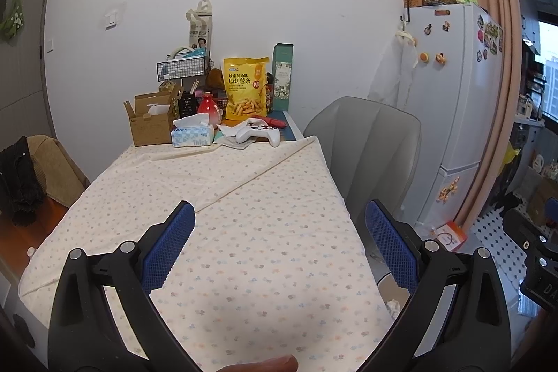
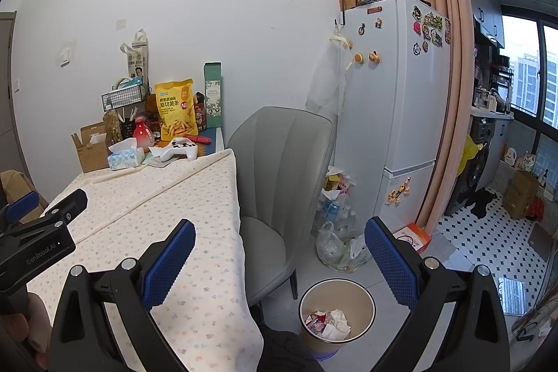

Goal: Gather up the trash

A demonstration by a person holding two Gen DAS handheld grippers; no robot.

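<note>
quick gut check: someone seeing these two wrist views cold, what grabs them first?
Probably the yellow snack bag standing in the clutter at the table's far end against the wall, with a white game controller lying in front of it. Next, the trash bin on the floor beside the grey chair, already holding crumpled paper and wrappers. Both the left gripper and the right gripper are open and empty.

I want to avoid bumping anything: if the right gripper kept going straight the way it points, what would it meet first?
Probably the grey chair beside the table: it fills the gap ahead of the open right gripper. The trash bin sits lower, under that line, though depth is unclear.
</note>
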